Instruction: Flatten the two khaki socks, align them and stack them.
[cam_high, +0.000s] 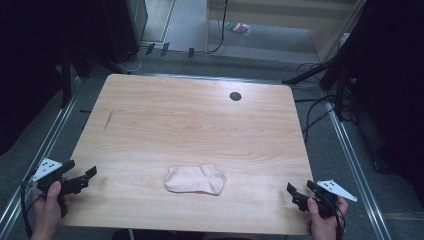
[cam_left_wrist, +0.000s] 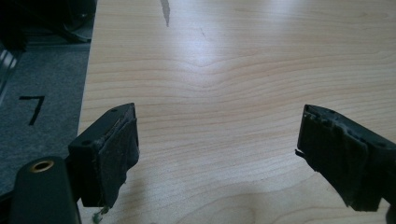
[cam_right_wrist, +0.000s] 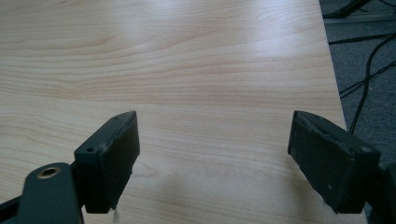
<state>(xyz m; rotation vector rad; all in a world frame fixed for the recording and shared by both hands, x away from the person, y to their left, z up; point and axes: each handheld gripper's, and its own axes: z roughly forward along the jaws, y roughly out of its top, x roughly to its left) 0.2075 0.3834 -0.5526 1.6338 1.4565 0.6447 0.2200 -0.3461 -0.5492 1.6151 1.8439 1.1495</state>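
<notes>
A pale pink sock (cam_high: 195, 179) lies crumpled flat on the wooden table (cam_high: 190, 120), near the middle of the front edge. My left gripper (cam_high: 79, 175) rests at the table's front left corner, held by a hand, well to the left of the sock. Its jaws stand wide open over bare wood in the left gripper view (cam_left_wrist: 217, 144). My right gripper (cam_high: 301, 190) sits at the front right corner, apart from the sock. In the right gripper view (cam_right_wrist: 212, 149) its jaws are also wide open with nothing between them.
A small round dark hole (cam_high: 235, 96) is set in the table near its far edge. A dark streak (cam_high: 108, 119) marks the wood at the left. Cables (cam_high: 312, 107) and stand legs lie on the grey floor beyond the right edge.
</notes>
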